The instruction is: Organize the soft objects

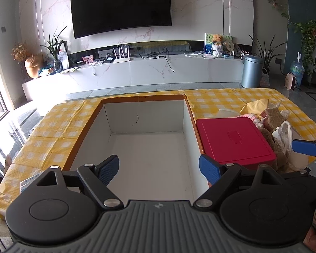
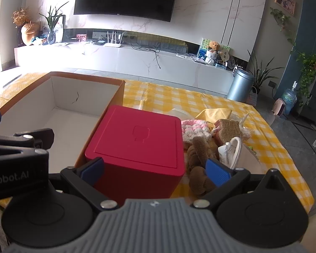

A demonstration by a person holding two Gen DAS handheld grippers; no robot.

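A large open box [image 1: 145, 147] with an orange rim and bare white inside sits on the yellow checked tablecloth; it also shows in the right wrist view [image 2: 59, 113]. A red lidded box [image 1: 233, 139] [image 2: 139, 143] stands right of it. Soft objects are heaped right of the red box: a brown plush [image 2: 200, 160], a pink-white crochet piece [image 2: 194, 131], a bread-shaped toy [image 2: 228, 131], a yellow cloth [image 2: 216, 113] and a white piece [image 2: 231, 151]. My left gripper [image 1: 159, 168] is open and empty over the big box. My right gripper [image 2: 155, 168] is open, its fingers either side of the red box's near corner.
The tablecloth [image 1: 221, 100] covers a low table. A small printed packet [image 1: 29, 182] lies at the near left edge. Beyond are a white TV bench [image 1: 137, 71], a grey bin [image 1: 251, 71] and a water jug [image 1: 297, 69] on the floor.
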